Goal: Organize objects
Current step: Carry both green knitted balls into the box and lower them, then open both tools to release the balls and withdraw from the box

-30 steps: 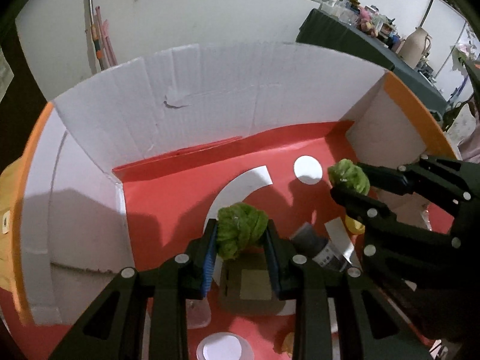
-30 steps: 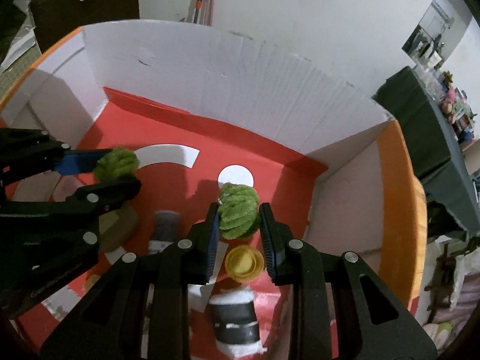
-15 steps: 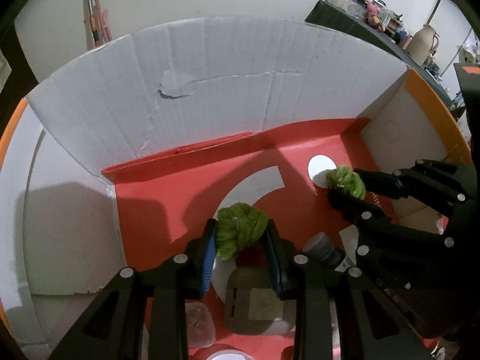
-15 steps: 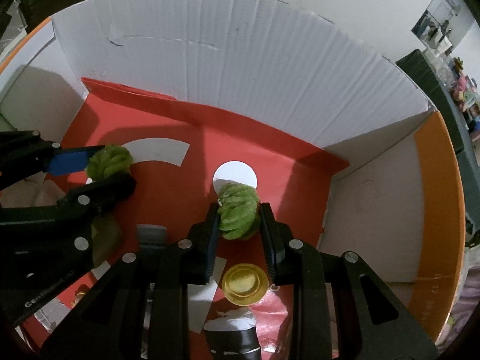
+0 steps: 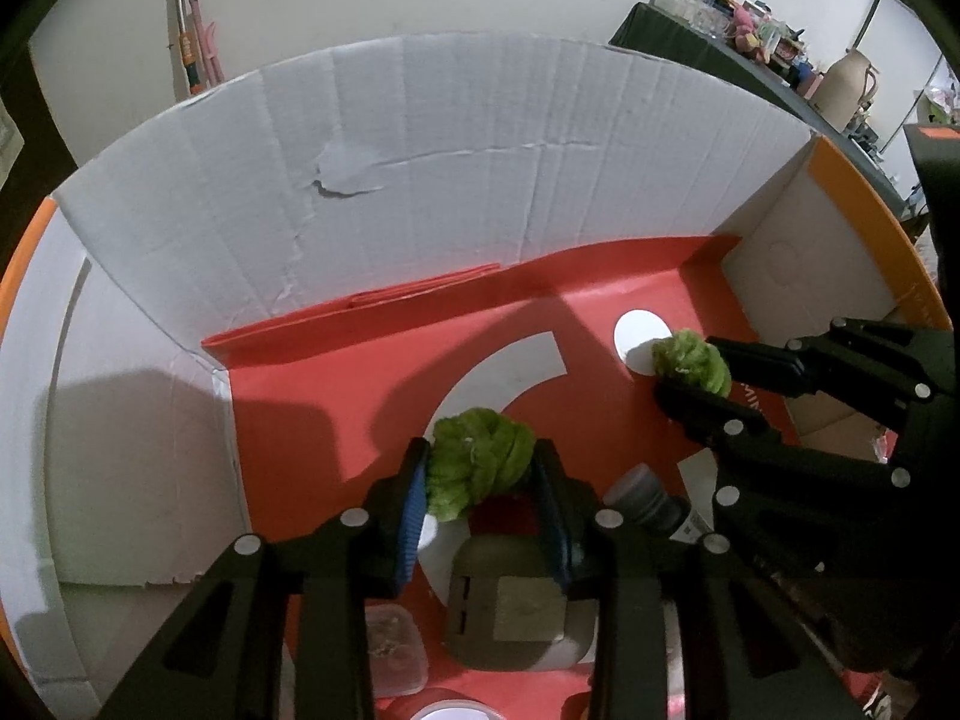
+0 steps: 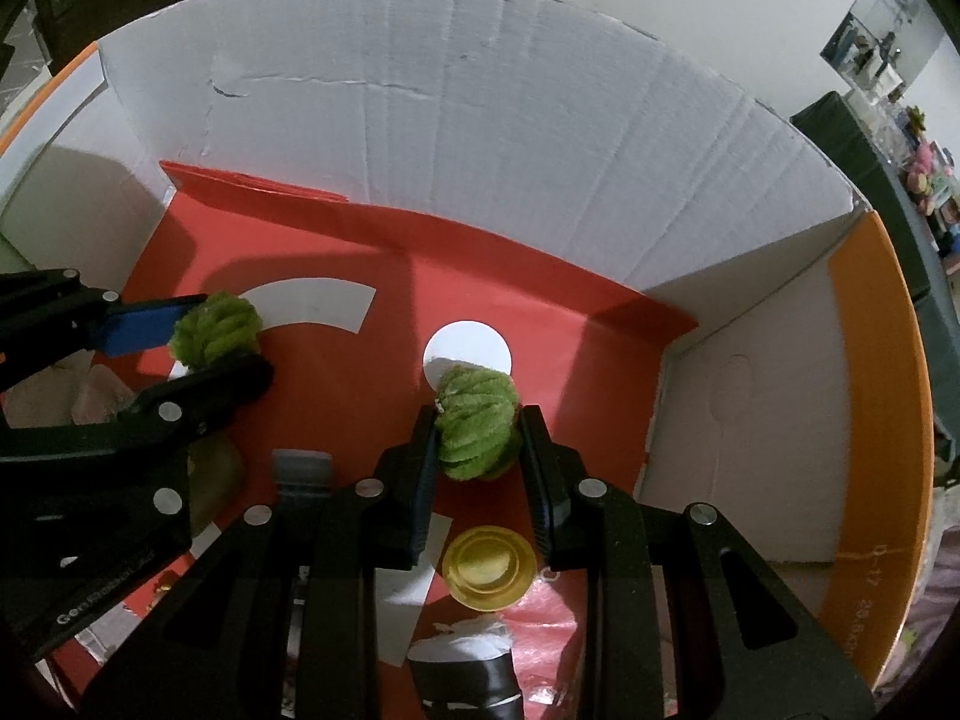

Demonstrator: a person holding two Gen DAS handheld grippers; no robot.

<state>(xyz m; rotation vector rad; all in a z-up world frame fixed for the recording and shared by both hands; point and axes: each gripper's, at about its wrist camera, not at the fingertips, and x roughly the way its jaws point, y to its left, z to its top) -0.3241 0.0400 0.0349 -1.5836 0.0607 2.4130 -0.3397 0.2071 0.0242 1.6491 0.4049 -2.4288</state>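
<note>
Both grippers angled steeply down into the open cardboard box (image 5: 420, 150), white walls, red printed floor (image 5: 336, 372).

Left side: my left gripper (image 5: 480, 474) has a green fuzzy ball (image 5: 480, 462) between its pads. Its jaws are opening; the ball is still wedged between them, and the pads look to be just touching its sides. It hangs over the white arc (image 5: 498, 366) printed on the floor, toward the left-middle of the box. I read this as a release in progress, dropping the ball into open floor clear of the clutter nearer me.

Beneath and nearer than that gripper: a grey-brown squarish container (image 5: 510, 606), a small clear tub (image 5: 393, 648) to its left, and a dark capped bottle (image 5: 645, 498) lying on its side to its right. I cannot see what is inside any of them.

Right side: my right gripper (image 6: 480, 432) is clamped tight on a second green fuzzy ball (image 6: 477, 429), squeezed between the pads, held just near of the white dot (image 6: 468, 348) on the floor. No sign of letting go yet; I judge it waits its turn over free floor.

Nearer than it sits a yellow round lid (image 6: 487, 567), and nearest of all a dark cylinder with white wrapping (image 6: 465, 660). The right end of the box is bare cardboard with an orange flap (image 6: 870, 420).
</note>
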